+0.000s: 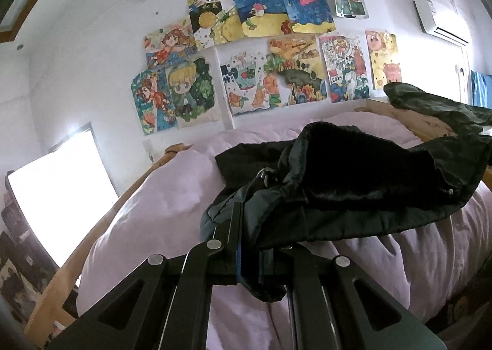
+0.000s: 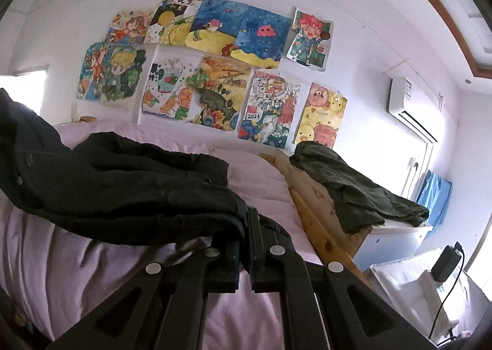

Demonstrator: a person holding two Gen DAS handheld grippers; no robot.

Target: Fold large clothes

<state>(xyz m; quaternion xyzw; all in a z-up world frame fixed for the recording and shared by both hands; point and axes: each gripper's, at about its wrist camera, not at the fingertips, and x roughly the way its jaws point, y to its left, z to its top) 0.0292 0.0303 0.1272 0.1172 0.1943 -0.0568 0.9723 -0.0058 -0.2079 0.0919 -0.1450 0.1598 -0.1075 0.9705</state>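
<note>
A large black jacket (image 1: 353,184) hangs lifted over the pale pink bedding (image 1: 160,214). My left gripper (image 1: 246,211) is shut on the jacket's near edge, with dark cloth bunched around its fingers and a fold hanging below them. In the right wrist view the same black jacket (image 2: 123,184) stretches off to the left, and my right gripper (image 2: 246,224) is shut on its edge. The jacket spans between both grippers, raised off the pink bedding (image 2: 77,257). The fingertips of both grippers are buried in cloth.
A dark green garment (image 2: 353,193) lies over the wooden bed frame (image 2: 319,211) and a white cabinet to the right. Drawings cover the wall (image 2: 215,73) behind the bed. An air conditioner (image 2: 409,107) hangs at the right. A bright window (image 1: 58,196) is at the left.
</note>
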